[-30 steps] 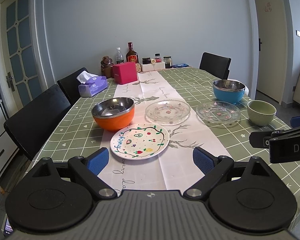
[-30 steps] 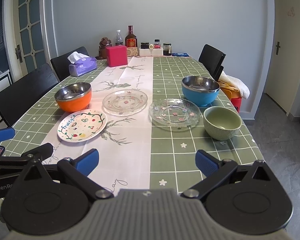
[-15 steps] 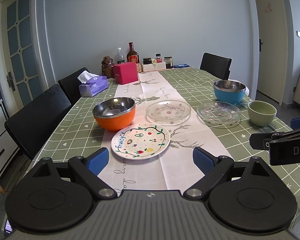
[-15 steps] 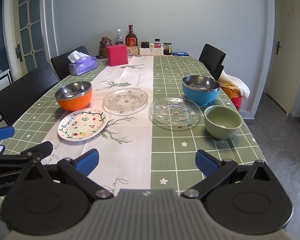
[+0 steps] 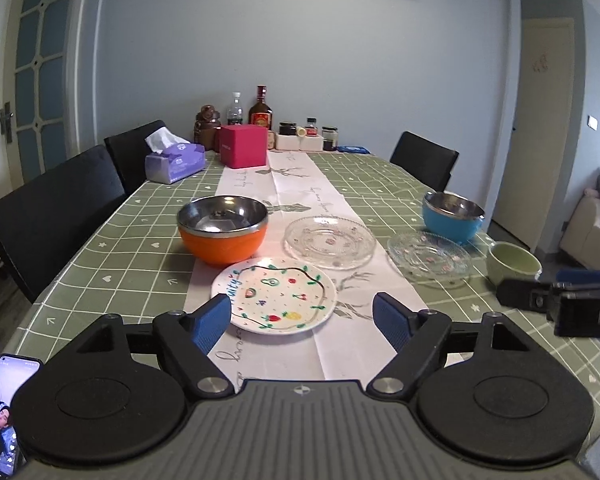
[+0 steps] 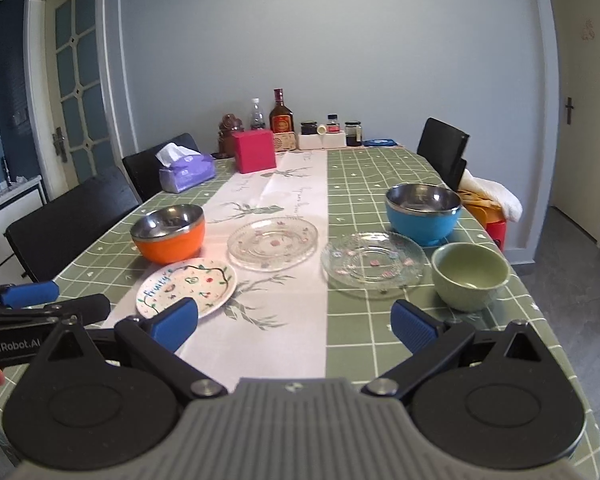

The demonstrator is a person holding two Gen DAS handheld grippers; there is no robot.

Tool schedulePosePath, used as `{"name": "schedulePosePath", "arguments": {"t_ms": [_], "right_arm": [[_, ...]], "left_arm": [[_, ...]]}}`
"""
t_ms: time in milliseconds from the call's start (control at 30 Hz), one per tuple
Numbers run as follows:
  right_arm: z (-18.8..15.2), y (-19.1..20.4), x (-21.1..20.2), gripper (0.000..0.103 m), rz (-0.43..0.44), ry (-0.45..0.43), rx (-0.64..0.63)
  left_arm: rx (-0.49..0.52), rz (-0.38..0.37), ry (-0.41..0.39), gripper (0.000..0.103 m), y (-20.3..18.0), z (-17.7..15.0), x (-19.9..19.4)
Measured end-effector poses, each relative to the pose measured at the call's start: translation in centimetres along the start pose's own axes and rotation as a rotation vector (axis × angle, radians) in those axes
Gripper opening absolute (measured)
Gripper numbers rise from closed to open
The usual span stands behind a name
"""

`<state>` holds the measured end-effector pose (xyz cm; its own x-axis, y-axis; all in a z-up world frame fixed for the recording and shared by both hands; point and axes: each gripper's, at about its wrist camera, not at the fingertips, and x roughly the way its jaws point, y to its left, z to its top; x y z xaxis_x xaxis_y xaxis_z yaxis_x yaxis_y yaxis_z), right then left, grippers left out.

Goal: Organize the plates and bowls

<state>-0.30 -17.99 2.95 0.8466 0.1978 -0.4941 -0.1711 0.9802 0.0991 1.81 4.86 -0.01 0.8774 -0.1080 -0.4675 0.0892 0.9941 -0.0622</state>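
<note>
At the bottom of the left wrist view the left tool [image 5: 302, 318] is hanging released over the near counter [image 5: 112, 264], its jaws closing with only air between the blue pads, and the painted plate [image 5: 273, 294] is lying just past them at lower centre. At the bottom of the right wrist view the right tool [image 6: 296, 320] is standing spread wide, grasping nothing, with its left pad overlapping the painted plate's near rim in the picture; whether it is touching cannot be told. A phone [image 5: 2, 408] is glowing in the lower left corner of the left view. Behind the painted plate the orange bowl [image 5: 223, 228] is sitting left of centre, just beside a glass plate [image 5: 330, 241] at centre. A second glass plate [image 6: 374, 264] is lying right of centre, with the green bowl [image 6: 470, 274] close on its right and the blue bowl [image 6: 423, 212] just behind them. Farther up the frame a tissue box [image 6: 186, 172] and a red box [image 6: 255, 151] are standing, with bottles [image 6: 281, 116] and jars at the far end against the wall.
</note>
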Motion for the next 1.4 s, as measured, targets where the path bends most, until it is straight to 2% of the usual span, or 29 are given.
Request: {"name": "schedulePosePath", "arguments": {"t_ms": [67, 200, 267, 400, 467, 533, 633, 733, 867, 967, 1067, 1233, 1400], "right_arm": [[0.3, 0.1, 0.9, 0.1, 0.025, 0.014, 0.012], [0.7, 0.7, 3.0, 0.098, 0.074, 0.046, 0.021], [0.8, 1.1, 4.3, 0.083, 0.088, 0.07, 0.017], [1.0, 1.7, 7.3, 0.072, 0.139, 0.133, 0.042], [1.1, 2.0, 8.9, 0.061, 0.163, 0.163, 0.054], [1.2, 2.1, 10.6, 0.053, 0.181, 0.195, 0.076], [1.5, 2.2, 12.9, 0.047, 0.207, 0.239, 0.119], [1.8, 2.3, 15.1, 0.039, 0.223, 0.273, 0.151], [2.2, 2.3, 17.8, 0.037, 0.237, 0.311, 0.196], [2.1, 2.3, 19.5, 0.037, 0.237, 0.335, 0.224], [1.7, 2.0, 20.6, 0.032, 0.241, 0.355, 0.259], [1.2, 1.9, 22.0, 0.025, 0.263, 0.368, 0.295], [1.4, 1.8, 22.8, 0.025, 0.277, 0.359, 0.309]], "left_arm": [[-0.004, 0.012, 0.004, 0.091, 0.6, 0.2, 0.5], [-0.023, 0.019, 0.031, 0.078, 1.9, 0.5, 2.3], [-0.042, 0.017, 0.062, 0.071, 2.6, 0.5, 3.4], [-0.092, 0.019, 0.109, 0.061, 4.3, 0.6, 5.8], [-0.126, 0.01, 0.127, 0.053, 5.4, 0.7, 7.0], [-0.158, 0.002, 0.144, 0.039, 6.3, 0.7, 8.2], [-0.2, -0.015, 0.168, 0.03, 7.6, 0.8, 9.8], [-0.238, -0.026, 0.188, 0.026, 8.9, 1.0, 11.3], [-0.306, -0.029, 0.224, 0.017, 10.7, 1.0, 13.2], [-0.357, -0.029, 0.235, 0.016, 11.8, 0.8, 14.4], [-0.401, -0.056, 0.248, 0.016, 12.3, 0.4, 15.4], [-0.424, -0.052, 0.273, 0.016, 12.7, 0.0, 16.9], [-0.443, -0.071, 0.262, 0.016, 13.0, -0.2, 17.5]]}}
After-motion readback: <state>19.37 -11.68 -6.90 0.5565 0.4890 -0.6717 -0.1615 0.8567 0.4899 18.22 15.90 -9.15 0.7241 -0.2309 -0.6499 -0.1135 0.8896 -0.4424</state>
